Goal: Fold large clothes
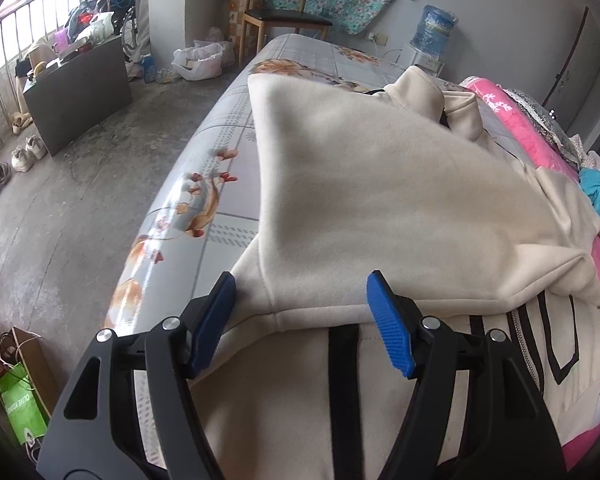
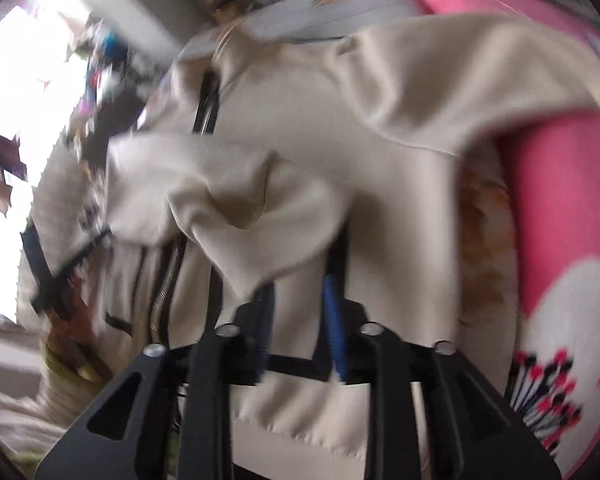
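Left wrist view: the left hand-held gripper (image 1: 300,320) stands with its jaws wide apart and nothing between them, poised just above the near edge of a folded flap. The cream jacket (image 1: 380,200) lies spread on the bed (image 1: 220,152), which carries a grey floral sheet. One side panel is already turned over the body, and its hem runs across between the blue pads (image 1: 392,336). Below that hem the jacket front shows black stripes and a zipper. A pink blanket (image 1: 516,120) lies along the far side of the bed. A wooden chair (image 1: 280,8) stands beyond the bed's end.

Right wrist view: the picture is heavily blurred. The right hand-held gripper (image 2: 300,320) has its jaws drawn close together with cream fabric bunched between them; it appears to be clamped on the jacket (image 2: 380,100), with a fold of cloth raised ahead of it. The pink blanket (image 2: 560,208) lies alongside.

Judgement: a side fold or sleeve fold is in hand, carried by the right gripper. The next move calls for laying that held fabric flat across the body, with the left gripper pinning or smoothing the edge.
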